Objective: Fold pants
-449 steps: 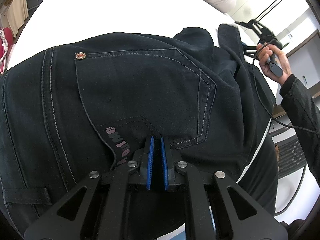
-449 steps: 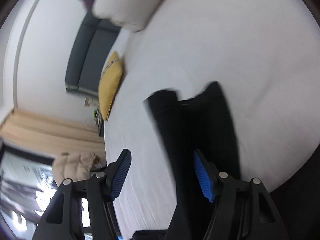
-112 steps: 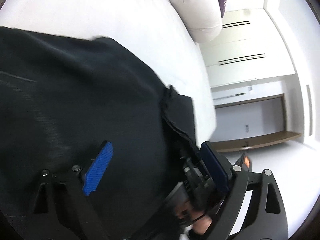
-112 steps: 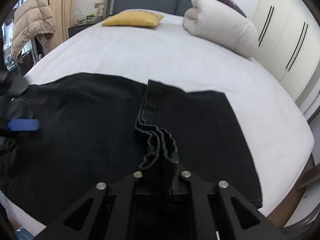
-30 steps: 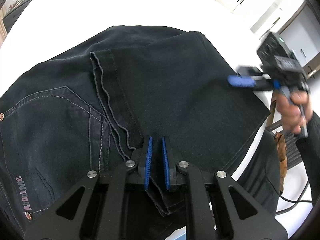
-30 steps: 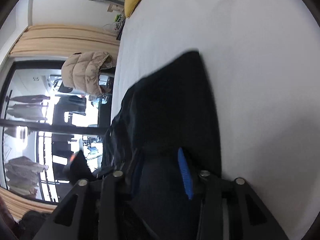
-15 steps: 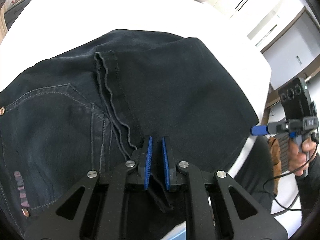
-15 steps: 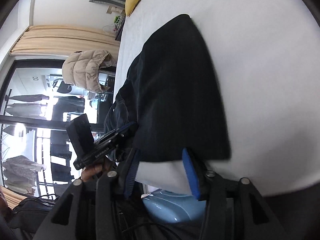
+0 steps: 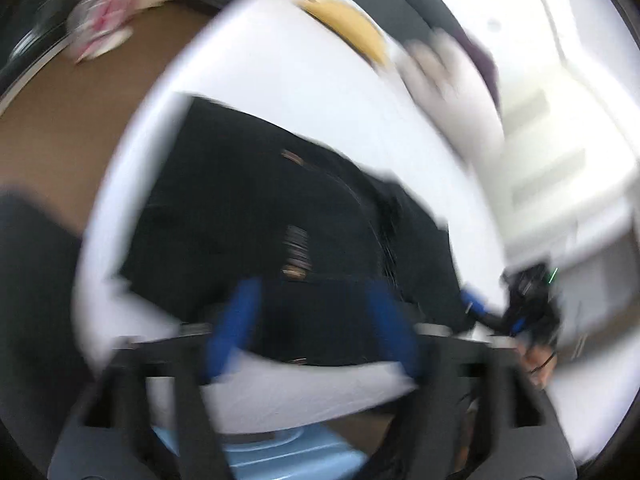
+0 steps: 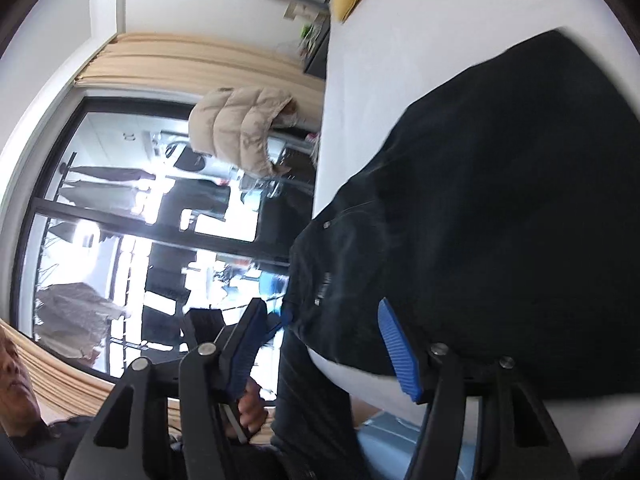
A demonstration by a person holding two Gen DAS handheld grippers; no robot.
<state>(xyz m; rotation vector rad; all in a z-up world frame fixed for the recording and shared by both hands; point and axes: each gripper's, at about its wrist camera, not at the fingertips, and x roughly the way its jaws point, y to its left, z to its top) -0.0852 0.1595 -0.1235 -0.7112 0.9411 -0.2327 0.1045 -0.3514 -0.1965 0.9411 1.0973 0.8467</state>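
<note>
Pants: one pair of black pants (image 9: 256, 216), folded into a flat dark slab with a doubled edge running across it; pale stitching and small metal rivets show near the waist in the right wrist view (image 10: 500, 200).
Where they lie: on the white bed (image 9: 280, 92), close to its near edge, cloth flat on the sheet.
Left gripper (image 9: 312, 320): blue pads wide apart and the jaws opening; the picture is smeared, but nothing is pinched between them, and the pants lie beyond the tips.
Right gripper (image 10: 328, 344): jaws opening, pads apart, released; the near edge of the pants shows in the gap, but neither pad presses on it.
Hands: one hand (image 10: 248, 408) wrapped around the left gripper's handle, seen low in the right wrist view.
Pillows: one yellow pillow (image 9: 344, 24) at the head of the bed; one pale rolled duvet (image 9: 452, 92) beside it.
Jacket: one beige puffer jacket (image 10: 240, 128) hanging by the window.
Curtain: one tan curtain (image 10: 192, 60) along the window frame.
Count of grippers: two.
</note>
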